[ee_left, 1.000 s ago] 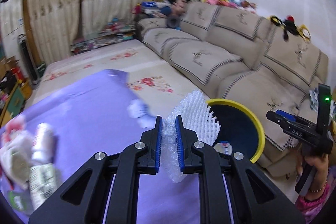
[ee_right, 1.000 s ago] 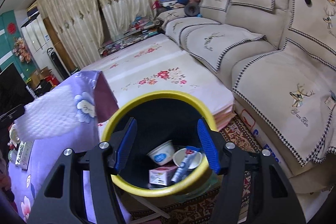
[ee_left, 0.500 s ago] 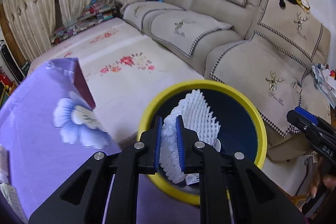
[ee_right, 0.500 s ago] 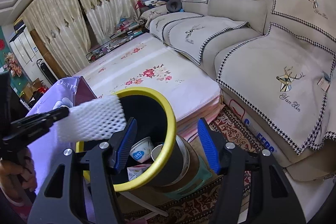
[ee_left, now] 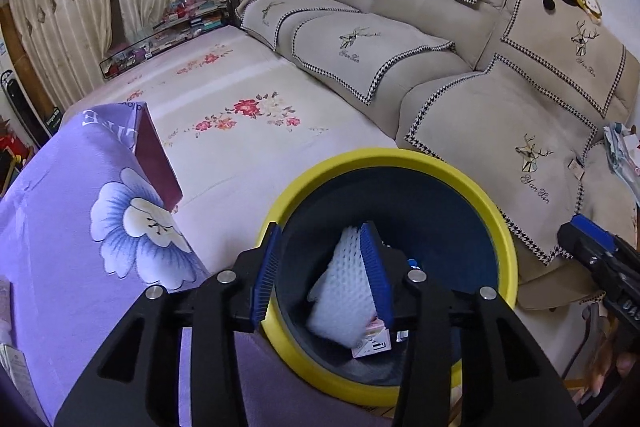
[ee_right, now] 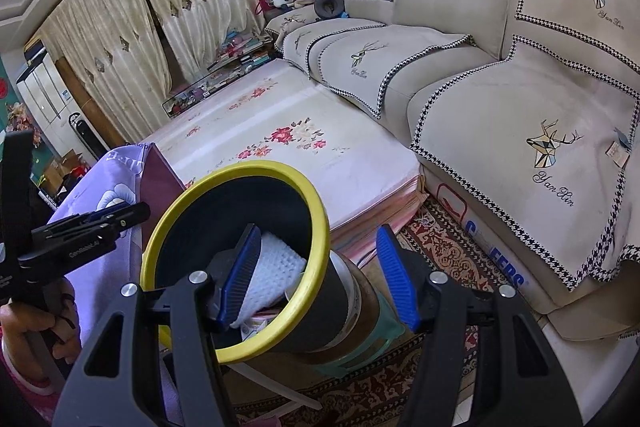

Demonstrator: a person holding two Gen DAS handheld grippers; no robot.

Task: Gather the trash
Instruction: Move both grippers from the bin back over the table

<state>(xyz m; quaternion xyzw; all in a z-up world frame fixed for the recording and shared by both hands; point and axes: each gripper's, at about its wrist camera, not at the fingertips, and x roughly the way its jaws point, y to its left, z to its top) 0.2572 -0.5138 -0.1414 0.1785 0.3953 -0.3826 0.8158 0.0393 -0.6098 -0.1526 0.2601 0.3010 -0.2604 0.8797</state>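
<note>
Over the yellow-rimmed bin: foam net being let go.

From the left wrist, the left gripper (ee_left: 324,271) hangs above the bin (ee_left: 496,211), which stands just off the edge of the purple flowered cloth (ee_left: 80,227); its jaws are opening, and the white foam net (ee_left: 344,299) sits between them, lying against the right pad with a clear gap at the left one, already below the rim and above a small carton (ee_left: 372,345). To finish well, I would let the jaws spread fully and hold over the middle of the mouth until the net falls free, since foam can cling to ribbed pads. From the right wrist, the right gripper (ee_right: 320,267) stands fairly wide and empty, straddling the bin's near rim without touching it; the net (ee_right: 276,267) shows inside, so keep this hand clear.
</note>
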